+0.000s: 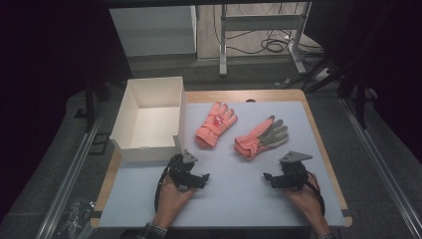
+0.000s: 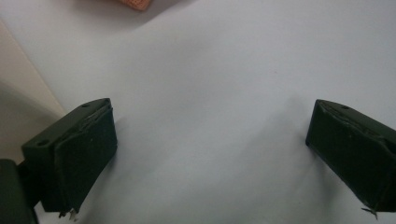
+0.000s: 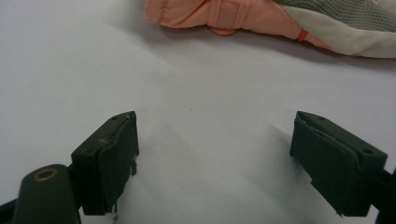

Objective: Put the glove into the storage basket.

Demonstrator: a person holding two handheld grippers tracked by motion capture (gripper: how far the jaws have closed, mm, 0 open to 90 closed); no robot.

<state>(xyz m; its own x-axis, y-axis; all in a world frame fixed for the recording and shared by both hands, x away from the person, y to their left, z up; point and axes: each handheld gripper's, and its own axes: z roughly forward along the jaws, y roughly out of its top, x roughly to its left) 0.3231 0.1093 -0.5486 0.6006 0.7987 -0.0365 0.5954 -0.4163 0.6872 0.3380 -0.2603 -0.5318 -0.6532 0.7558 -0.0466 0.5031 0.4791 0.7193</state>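
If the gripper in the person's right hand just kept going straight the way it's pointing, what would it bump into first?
Most likely the pink and grey glove lying ahead of the right gripper. Its open jaws hold nothing, and bare white table cover lies in between. Depth is hard to judge.

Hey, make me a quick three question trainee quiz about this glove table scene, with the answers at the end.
1. True or false: both tongs, left tongs and right tongs, are open.
2. How many gloves lie on the grey mat?
3. Which glove shows a grey palm: A, the left glove, or B, the right glove?

Key: 1 true. 2 two. 3 B. Both gloves lie outside the white box.
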